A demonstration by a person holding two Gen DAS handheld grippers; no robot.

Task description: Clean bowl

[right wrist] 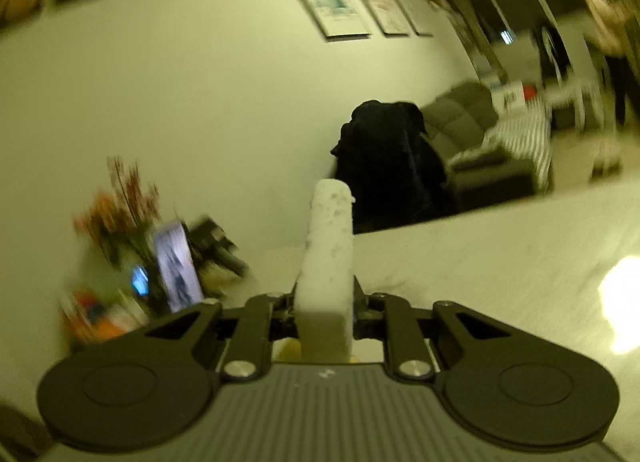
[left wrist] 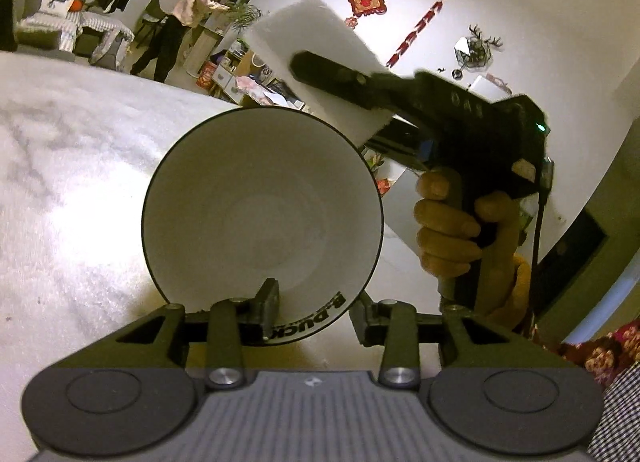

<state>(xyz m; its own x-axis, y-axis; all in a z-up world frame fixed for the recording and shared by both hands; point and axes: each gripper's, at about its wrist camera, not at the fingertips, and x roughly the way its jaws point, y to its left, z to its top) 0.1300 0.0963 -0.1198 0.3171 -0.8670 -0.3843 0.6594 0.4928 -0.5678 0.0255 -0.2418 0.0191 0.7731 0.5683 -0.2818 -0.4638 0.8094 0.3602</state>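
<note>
A white bowl (left wrist: 256,198) with a black rim and black lettering on its outer wall is tilted so its inside faces the left wrist camera. My left gripper (left wrist: 316,312) is shut on its near wall, one finger inside and one outside. My right gripper (left wrist: 320,62), held by a hand (left wrist: 448,222), reaches in from the right just above the bowl's upper right rim, shut on a white sponge (left wrist: 316,34). Seen from the right wrist, the sponge (right wrist: 328,246) stands upright between the right gripper's (right wrist: 326,302) fingers. The bowl is out of that view.
A white marble table (left wrist: 72,182) lies under and to the left of the bowl. A person (left wrist: 184,22) stands far back in the room. The right wrist view holds a chair draped in black (right wrist: 388,166), flowers and clutter (right wrist: 128,230) at the left, and the table (right wrist: 500,262).
</note>
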